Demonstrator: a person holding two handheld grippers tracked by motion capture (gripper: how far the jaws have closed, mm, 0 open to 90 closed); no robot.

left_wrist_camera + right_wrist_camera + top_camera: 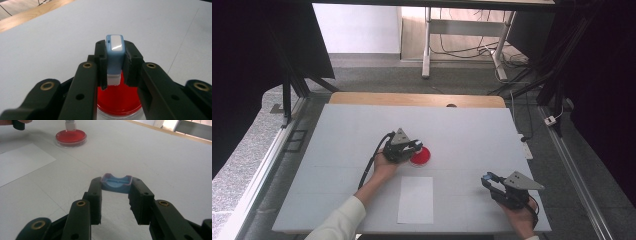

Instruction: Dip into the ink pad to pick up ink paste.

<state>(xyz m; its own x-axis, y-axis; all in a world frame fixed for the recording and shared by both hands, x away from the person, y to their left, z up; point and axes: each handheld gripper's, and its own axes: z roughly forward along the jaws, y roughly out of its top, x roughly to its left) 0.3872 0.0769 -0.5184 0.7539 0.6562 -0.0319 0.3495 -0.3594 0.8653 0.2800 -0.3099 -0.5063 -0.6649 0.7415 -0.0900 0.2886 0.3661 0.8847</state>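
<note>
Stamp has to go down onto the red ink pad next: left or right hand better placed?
Left. The left gripper is shut on the blue stamp, directly over the red ink pad. The right gripper holds the blue cap well away from it.

Red dish (117,100) cut off at six o'clock by the left gripper view's edge, near rim buried under black jaws. Lower end of the blue-and-white stamp (115,58) tucked between the pads, contact with the red surface impossible to judge. In the high view, same stamp too small to make out at three o'clock of the left gripper (416,146). Blue cap (116,183) half masked by the right gripper (116,195), underside unseen. Person's right hand (521,220) clipped at six o'clock.
</note>
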